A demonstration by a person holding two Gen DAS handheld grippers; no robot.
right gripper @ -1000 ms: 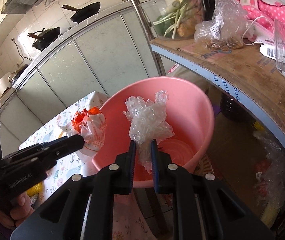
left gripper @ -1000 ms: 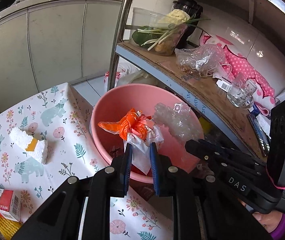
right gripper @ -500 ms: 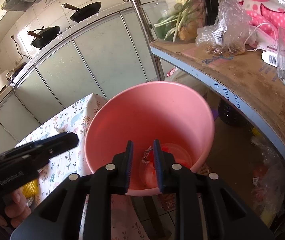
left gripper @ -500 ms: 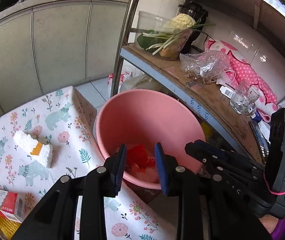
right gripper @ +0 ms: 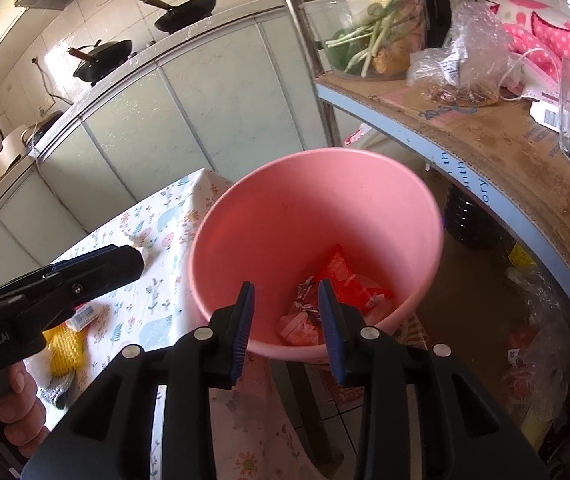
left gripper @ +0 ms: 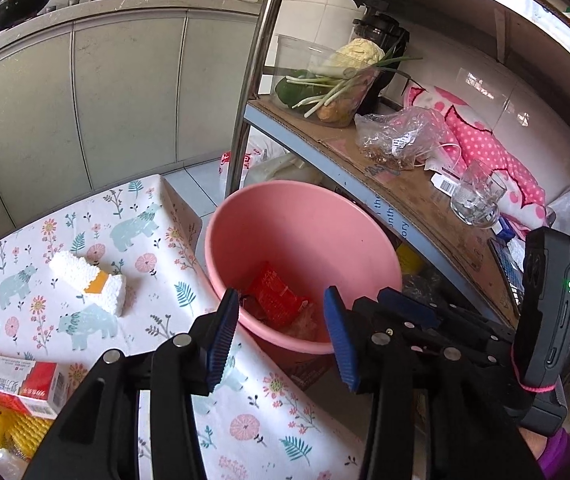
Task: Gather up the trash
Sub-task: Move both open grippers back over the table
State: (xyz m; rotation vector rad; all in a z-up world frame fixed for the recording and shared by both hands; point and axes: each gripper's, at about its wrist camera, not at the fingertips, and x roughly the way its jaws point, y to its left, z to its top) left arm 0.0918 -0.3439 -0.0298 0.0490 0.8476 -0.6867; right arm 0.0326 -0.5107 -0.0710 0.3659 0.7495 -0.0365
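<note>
Two loads have just dropped. Left wrist view: the left claw, which pinched an orange-and-white wad a second ago, has just been opening and now gapes empty, tilted down over the near rim of the pink bin; red trash lies beyond its tips, while foam waits leftward on the table. Right wrist view: the right claw has likewise spread, empty, its clear plastic gone; the wrappers rest in the bin below its tips. More remains to collect.
</note>
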